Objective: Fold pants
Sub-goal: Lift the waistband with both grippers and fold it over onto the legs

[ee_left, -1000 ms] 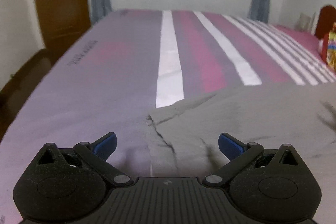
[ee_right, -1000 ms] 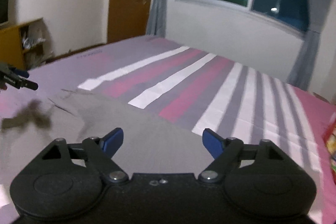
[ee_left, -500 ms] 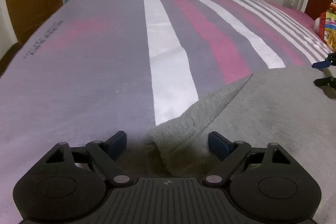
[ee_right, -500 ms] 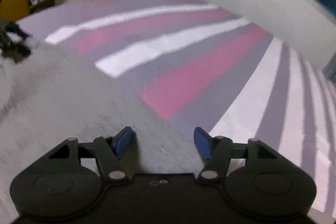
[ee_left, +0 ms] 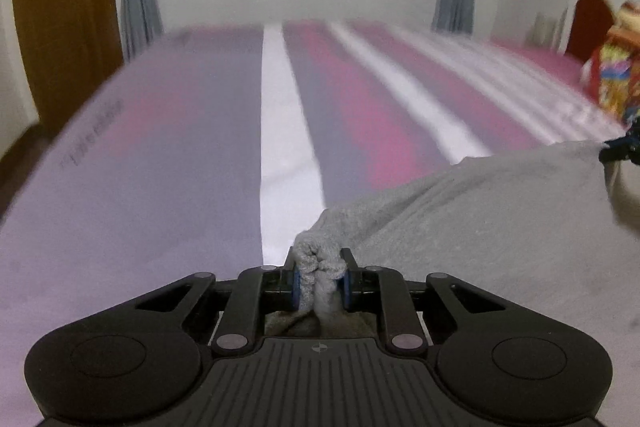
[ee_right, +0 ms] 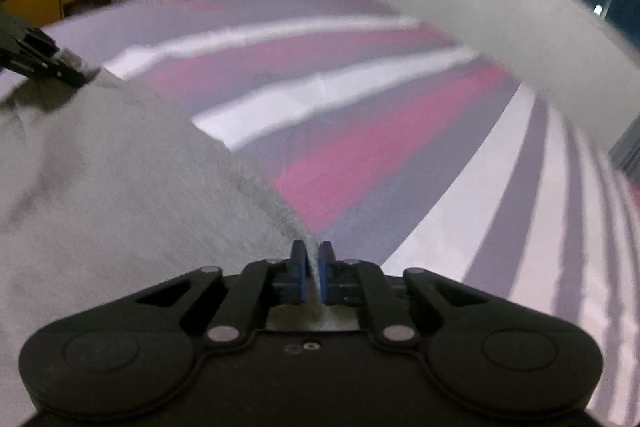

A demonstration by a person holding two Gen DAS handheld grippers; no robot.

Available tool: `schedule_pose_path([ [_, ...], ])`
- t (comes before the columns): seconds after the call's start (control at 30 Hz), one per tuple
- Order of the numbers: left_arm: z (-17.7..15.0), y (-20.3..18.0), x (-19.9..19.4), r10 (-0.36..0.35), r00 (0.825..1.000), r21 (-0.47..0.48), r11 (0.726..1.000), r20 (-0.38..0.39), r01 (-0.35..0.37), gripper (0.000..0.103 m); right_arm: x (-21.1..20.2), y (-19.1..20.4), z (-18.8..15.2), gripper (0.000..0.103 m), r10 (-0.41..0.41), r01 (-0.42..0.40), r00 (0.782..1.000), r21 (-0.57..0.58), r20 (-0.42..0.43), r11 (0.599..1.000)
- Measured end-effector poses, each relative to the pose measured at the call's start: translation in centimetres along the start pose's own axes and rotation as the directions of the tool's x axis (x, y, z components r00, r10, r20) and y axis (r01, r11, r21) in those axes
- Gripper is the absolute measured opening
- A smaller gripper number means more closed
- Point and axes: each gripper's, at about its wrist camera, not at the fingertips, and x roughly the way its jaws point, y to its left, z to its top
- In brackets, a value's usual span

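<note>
- The pants, grey and fleecy, lie on a bed whose cover has pink, grey and white stripes.
- The left gripper has just been closing and is now clamped on a bunched corner of the pants; the wad of cloth sits squeezed between its blue pads and pokes up past the tips.
- From that pinch the pants spread away to the right in the left wrist view, lifted in a ridge off the cover, reaching the other gripper at the far right edge.
- The right gripper has also just been closing and now nips the thin far edge of the pants; only a sliver of cloth shows between its pads, which stand almost together.
- In the right wrist view the pants run from this grip leftward and away, their edge slanting up to the left gripper at the far left.
- Both grips lie along the same far edge, well apart.
- Both pictures are blurred.
</note>
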Motion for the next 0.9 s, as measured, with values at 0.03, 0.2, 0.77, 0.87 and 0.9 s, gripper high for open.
schedule_pose_path([
  [0.03,0.2,0.0,-1.6,-0.013,0.999,0.004,1.000,0.039,0.013,0.018,-2.0,0.4,0.1,0.006,-0.012,0.012,1.000,-0.010,0.027,1.000],
  [0.2,-1.6,-2.3,-10.5,-0.061,0.984,0.066,0.997,0.170,0.051,0.018,-12.4,3.8,-1.5,0.006,-0.073,0.085,0.987,-0.083,0.142,0.993],
  [0.77,-19.8,-7.3,-21.9,0.154,0.988,-0.062,0.986,0.019,-0.152,0.075,-20.8,12.8,-16.1,0.040,-0.070,0.054,0.997,0.324,0.039,0.945],
  [0.87,-20.1,-5.7,-24.8,0.053,0.994,-0.293,0.956,0.100,-0.022,0.075,-23.2,11.6,-16.2,0.059,-0.065,0.014,0.993,0.455,0.097,0.890],
  [0.9,-20.6,-5.0,-25.1,-0.011,0.992,-0.390,0.919,0.124,0.059,0.075,-23.4,11.6,-16.6,0.059,-0.055,-0.003,0.993,0.495,0.102,0.869],
])
